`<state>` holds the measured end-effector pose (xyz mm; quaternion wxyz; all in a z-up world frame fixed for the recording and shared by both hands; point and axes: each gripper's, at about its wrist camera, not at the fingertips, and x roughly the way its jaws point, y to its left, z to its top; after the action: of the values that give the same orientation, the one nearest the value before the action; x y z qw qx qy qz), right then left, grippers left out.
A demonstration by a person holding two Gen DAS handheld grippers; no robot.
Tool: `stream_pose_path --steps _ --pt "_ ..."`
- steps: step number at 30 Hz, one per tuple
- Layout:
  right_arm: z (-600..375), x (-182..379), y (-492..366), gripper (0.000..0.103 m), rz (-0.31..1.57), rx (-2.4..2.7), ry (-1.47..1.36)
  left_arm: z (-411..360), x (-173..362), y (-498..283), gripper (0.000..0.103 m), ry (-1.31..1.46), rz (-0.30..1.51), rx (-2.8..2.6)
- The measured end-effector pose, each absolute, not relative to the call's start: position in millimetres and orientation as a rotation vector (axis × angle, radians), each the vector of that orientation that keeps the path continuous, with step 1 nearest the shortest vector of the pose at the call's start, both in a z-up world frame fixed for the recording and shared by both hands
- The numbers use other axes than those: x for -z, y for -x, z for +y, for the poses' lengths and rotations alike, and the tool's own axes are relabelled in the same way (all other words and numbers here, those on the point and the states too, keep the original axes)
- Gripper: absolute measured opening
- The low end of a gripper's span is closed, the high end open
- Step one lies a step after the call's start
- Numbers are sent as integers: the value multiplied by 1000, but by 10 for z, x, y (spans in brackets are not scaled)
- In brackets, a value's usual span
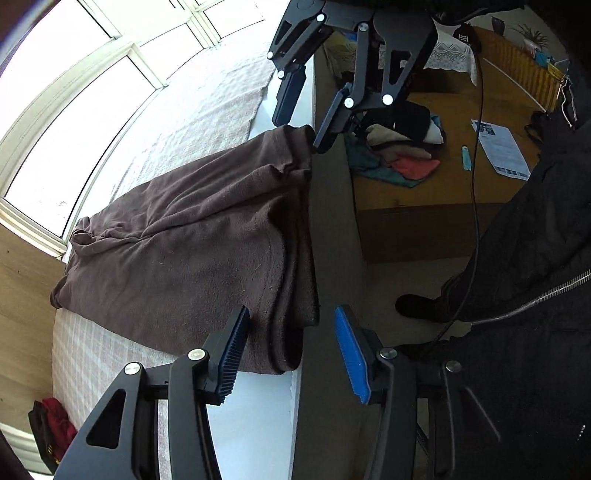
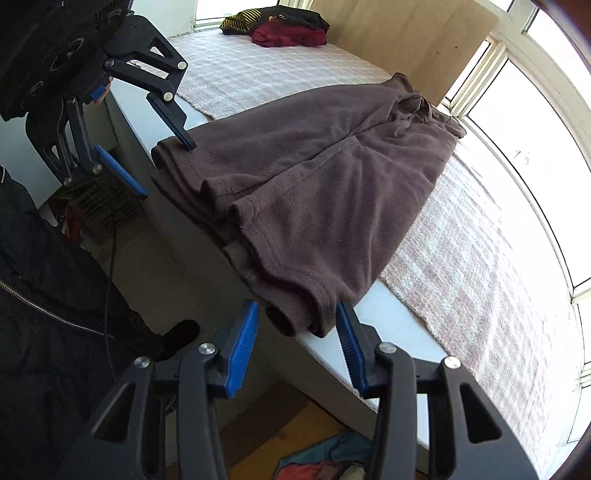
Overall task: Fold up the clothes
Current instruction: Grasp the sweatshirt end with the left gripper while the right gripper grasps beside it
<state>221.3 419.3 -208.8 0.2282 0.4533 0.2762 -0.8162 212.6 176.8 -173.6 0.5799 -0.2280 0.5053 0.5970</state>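
Observation:
A brown fleece garment (image 1: 192, 236) (image 2: 332, 192) lies folded in layers on a white window ledge (image 1: 258, 413) (image 2: 388, 295), with its hem along the front edge. In the left wrist view my left gripper (image 1: 291, 350) is open and straddles the near hem corner, one finger over the cloth and one off the ledge. My right gripper (image 2: 295, 343) is open around the opposite hem corner. Each gripper shows in the other's view: the right gripper (image 1: 301, 133) at the far corner, the left gripper (image 2: 166, 169) likewise, both open.
A pale pink woven mat (image 1: 207, 110) (image 2: 480, 258) covers the ledge under the windows. Dark and red clothes (image 2: 284, 26) (image 1: 51, 424) sit at one end. Lower down are a mixed clothes pile (image 1: 402, 155) and a paper (image 1: 502, 147). A person's black jacket (image 1: 535, 295), shoe (image 1: 413, 306) and cable stand close by.

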Motion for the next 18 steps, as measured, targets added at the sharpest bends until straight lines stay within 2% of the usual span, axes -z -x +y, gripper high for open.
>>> stream_pose_path --steps 2,9,14,16,18 --pt "4216 2035 -2228 43 755 2234 -1234 1813 1777 -2106 45 554 1181 -1394" --pt "4179 2149 -2177 43 851 2150 -1218 1847 1658 -1833 24 695 1052 -1398" --pt "4040 2286 -2259 43 1037 2083 -1155 1786 1465 -1597 21 788 895 -1412" --pt "4018 2338 -2258 39 1067 2063 -1172 1753 1388 -1496 20 816 839 -1426" --pt "4055 2272 -2219 38 1010 2076 -1184 1729 1339 -1407 20 837 801 -1430"
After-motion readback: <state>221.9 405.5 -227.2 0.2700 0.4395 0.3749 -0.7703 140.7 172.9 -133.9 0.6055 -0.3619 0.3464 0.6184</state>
